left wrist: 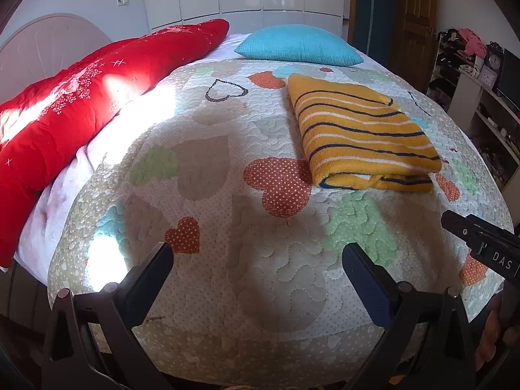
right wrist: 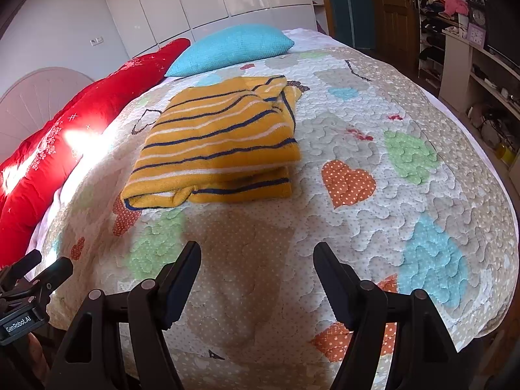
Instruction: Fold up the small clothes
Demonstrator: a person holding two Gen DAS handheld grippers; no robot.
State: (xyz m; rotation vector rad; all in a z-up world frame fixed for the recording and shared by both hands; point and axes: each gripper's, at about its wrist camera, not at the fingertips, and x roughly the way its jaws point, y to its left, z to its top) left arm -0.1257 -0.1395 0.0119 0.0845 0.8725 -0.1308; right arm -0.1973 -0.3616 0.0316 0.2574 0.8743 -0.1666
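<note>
Jaws gape wide and empty on my left gripper (left wrist: 256, 263) and right gripper (right wrist: 256, 261), both hovering short of the folded striped sweater (right wrist: 214, 143) lying mid-quilt (right wrist: 373, 214). I judge a careless grab at its loose front edge could undo the fold. Labels read "DAS" and "GenRobot.AI".

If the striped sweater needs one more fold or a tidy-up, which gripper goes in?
Right, probably. The folded sweater lies almost straight ahead of the right gripper, but well off to one side of the left gripper. Both are open and empty.
</note>
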